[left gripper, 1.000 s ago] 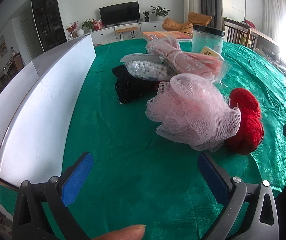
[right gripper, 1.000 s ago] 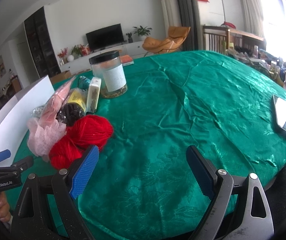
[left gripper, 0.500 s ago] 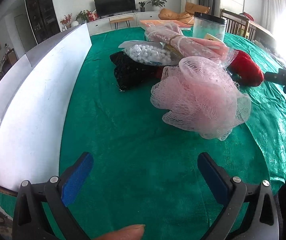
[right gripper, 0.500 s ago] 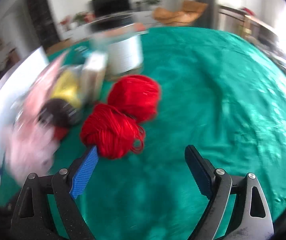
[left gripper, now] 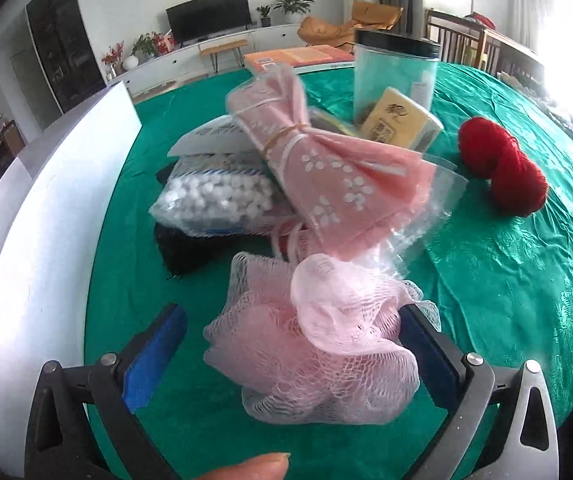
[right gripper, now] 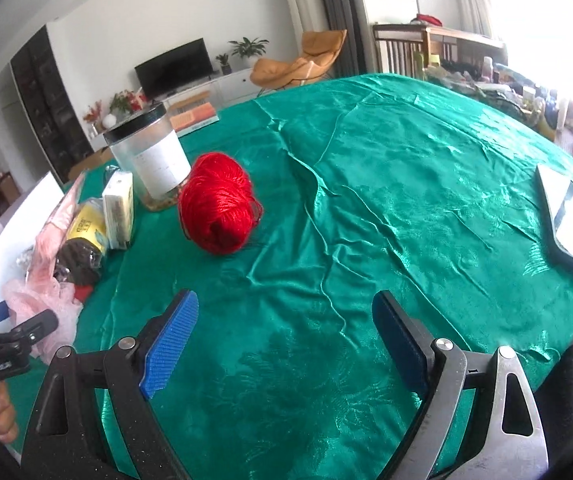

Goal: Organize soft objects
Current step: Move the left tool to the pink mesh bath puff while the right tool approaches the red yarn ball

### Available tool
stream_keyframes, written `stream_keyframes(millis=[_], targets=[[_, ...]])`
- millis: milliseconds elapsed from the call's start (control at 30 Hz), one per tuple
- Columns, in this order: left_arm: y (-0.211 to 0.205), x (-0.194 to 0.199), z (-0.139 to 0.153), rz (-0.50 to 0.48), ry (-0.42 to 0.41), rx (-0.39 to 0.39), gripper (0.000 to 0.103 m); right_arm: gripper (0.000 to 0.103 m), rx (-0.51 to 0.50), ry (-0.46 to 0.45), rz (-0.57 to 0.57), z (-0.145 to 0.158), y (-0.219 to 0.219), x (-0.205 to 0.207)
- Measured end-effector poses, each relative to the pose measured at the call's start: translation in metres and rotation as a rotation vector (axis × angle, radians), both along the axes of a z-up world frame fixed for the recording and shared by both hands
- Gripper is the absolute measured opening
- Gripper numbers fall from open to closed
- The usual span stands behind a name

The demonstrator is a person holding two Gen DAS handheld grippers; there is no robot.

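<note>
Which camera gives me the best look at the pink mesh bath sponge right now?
The left wrist view: the pink mesh bath sponge fills the foreground between the left gripper open jaws. The right wrist view catches only part of it at the far left edge, behind that gripper.

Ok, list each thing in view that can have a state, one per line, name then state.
left gripper: open, fingers either side of the pink mesh pouf
right gripper: open, holding nothing, over bare cloth
pink mesh pouf: resting on the green tablecloth, not yet squeezed
red yarn: wound, lying loose on the cloth
clear jar: upright, black lid on
pink cloth bundle: tied at the middle, in clear wrap
</note>
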State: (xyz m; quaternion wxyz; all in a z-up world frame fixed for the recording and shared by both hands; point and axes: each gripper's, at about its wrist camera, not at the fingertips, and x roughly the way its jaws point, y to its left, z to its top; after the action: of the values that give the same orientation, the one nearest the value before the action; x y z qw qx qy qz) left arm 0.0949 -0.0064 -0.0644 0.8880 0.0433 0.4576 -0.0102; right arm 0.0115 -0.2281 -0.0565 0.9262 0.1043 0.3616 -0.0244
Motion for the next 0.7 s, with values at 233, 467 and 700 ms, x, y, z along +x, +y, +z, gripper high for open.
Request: stream_keyframes(millis=[233,467,700], targets=[[0.074,-0.032,0.007,0.077,0.011,-0.104,0.102,0.091,0.005,0.023,0.021,-0.005,0.002,0.003],[0.044,-0.025,-0.017,0.026,0.050,-0.003,0.102,0.091,-0.024,0.068,0.044,-0.014,0.014,0.004],[0.043,-0.023,-0.031,0.083,0.043,-0.078,0.103,0.091,-0.049,0.106,0.016,-0.023,0.008,0.006]])
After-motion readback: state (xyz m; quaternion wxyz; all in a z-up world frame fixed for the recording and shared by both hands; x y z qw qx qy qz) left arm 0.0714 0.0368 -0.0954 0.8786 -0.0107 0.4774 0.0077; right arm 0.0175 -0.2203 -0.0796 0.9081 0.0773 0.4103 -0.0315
